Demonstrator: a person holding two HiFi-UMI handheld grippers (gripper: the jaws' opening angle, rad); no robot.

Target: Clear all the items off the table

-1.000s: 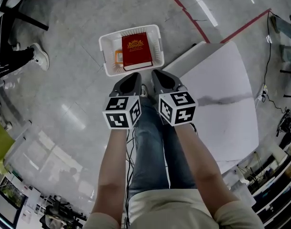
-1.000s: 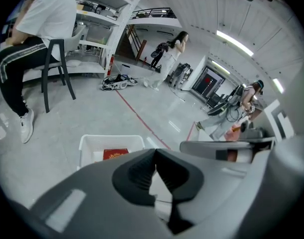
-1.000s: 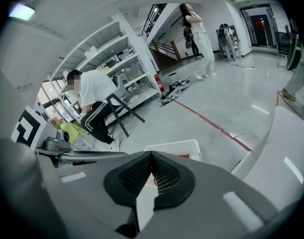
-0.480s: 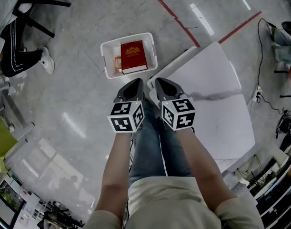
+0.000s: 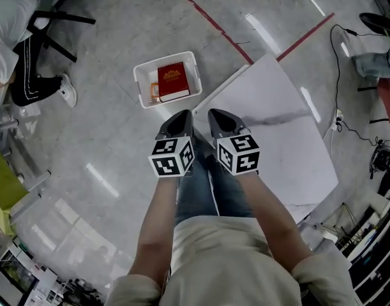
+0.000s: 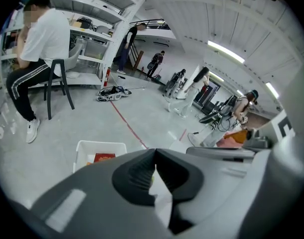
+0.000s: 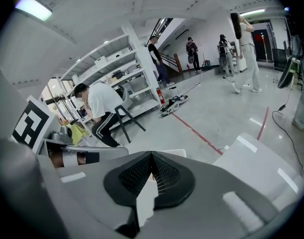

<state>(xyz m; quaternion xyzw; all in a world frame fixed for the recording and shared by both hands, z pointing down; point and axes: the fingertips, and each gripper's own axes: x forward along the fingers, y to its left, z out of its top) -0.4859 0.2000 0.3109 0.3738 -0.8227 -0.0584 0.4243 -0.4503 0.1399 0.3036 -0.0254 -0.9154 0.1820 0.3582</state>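
The left gripper (image 5: 179,116) and right gripper (image 5: 217,115) are hovering side by side over the person's legs, both clenched on nothing. Just beyond them the table (image 5: 271,139) is showing bare, and the book (image 5: 172,81) is lying in the basket (image 5: 141,85) on the floor. The task is looking all but done. The likeliest slip is stepping into the basket or catching the cable (image 5: 336,75) trailing beside the table.
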